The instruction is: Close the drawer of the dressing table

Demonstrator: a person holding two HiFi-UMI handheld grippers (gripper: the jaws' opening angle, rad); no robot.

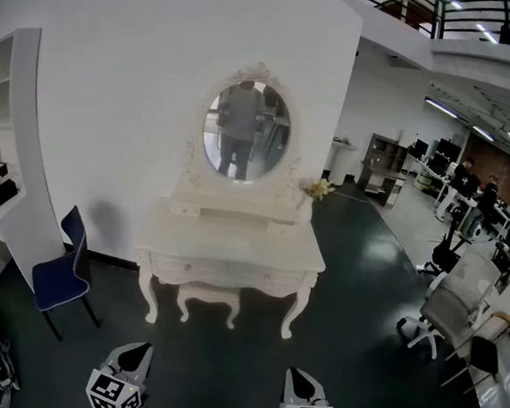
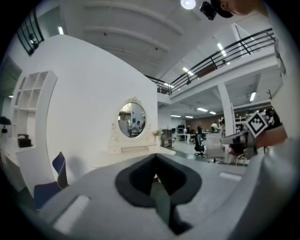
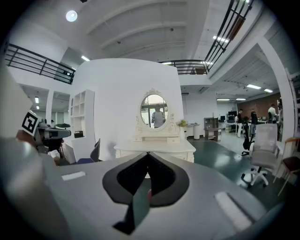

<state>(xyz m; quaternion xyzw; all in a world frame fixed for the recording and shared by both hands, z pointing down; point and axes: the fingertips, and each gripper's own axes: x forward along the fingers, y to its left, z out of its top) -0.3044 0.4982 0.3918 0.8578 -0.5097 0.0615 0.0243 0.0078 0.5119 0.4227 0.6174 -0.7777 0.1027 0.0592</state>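
In the head view the white dressing table [image 1: 233,241] stands in the middle of the frame against a white wall, with its oval mirror [image 1: 246,133] above it. A small stool [image 1: 208,297] is tucked between its legs. The drawer [image 1: 191,266] sits in the front band under the top; it is too small here to tell if it is pushed in. Both grippers are low in the frame and well apart from the table: the left gripper [image 1: 138,347] at lower left and the right gripper [image 1: 297,373] at lower right. Only this view shows the dark floor, the blue chair [image 1: 62,270] at the left and the office chairs [image 1: 447,307] at the right. The left gripper view shows its jaws pressed together with nothing between them, and the table off to the left [image 2: 133,150]. The right gripper view also shows its jaws pressed together and empty, with the table [image 3: 154,147] straight ahead above them.
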